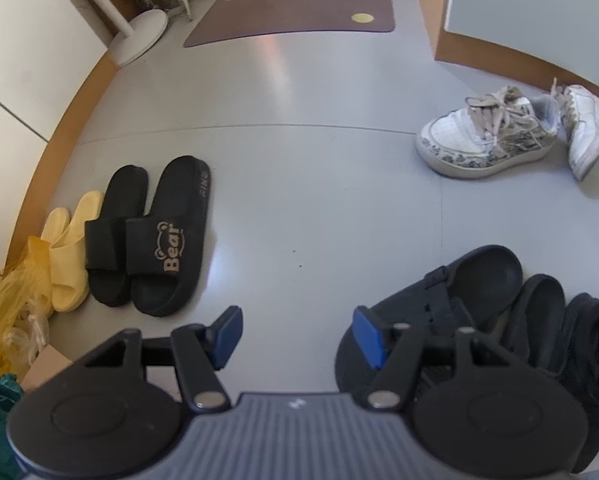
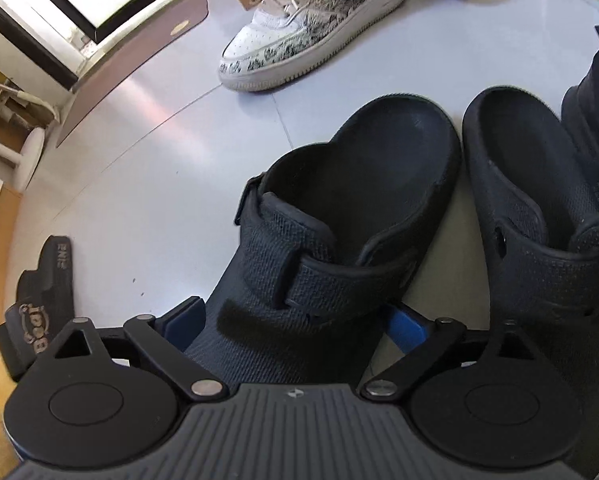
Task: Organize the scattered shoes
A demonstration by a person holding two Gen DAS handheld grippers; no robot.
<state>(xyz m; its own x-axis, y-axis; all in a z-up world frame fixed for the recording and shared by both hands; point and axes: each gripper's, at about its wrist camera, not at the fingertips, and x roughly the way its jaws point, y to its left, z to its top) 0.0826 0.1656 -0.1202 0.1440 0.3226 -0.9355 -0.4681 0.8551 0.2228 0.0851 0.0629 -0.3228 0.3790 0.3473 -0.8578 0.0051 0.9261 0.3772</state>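
The right gripper (image 2: 295, 320) stands with its jaws wide apart, straddling the toe end of a black clog (image 2: 339, 216); the blue pads sit just beside the clog's flanks, and a strip of grey floor (image 2: 147, 184) shows between the right-hand pad and the shoe, so the pads are not pressing. A second black clog (image 2: 535, 216) lies just beside the first, heels pointing the same way, and a dark shoe (image 2: 591, 104) sits at the frame's right edge (mostly cut off). Beyond the clogs a white patterned sneaker (image 2: 311, 28) rests on its sole. The left gripper (image 1: 297, 336) has its jaws apart with nothing between them — only bare floor shows in the gap. To its left, a pair of black "Bear" slides (image 1: 155, 236) lies side by side, touching, with a pair of yellow slippers (image 1: 69, 248) just beside them against the wall skirting. A yellow plastic bag (image 1: 11, 304) lies near the slippers. On the right of the left wrist view, the patterned sneaker leans against a white sneaker (image 1: 585, 128) — well apart from the slides. A brown mat (image 1: 295, 12) lies at the far end of the floor.
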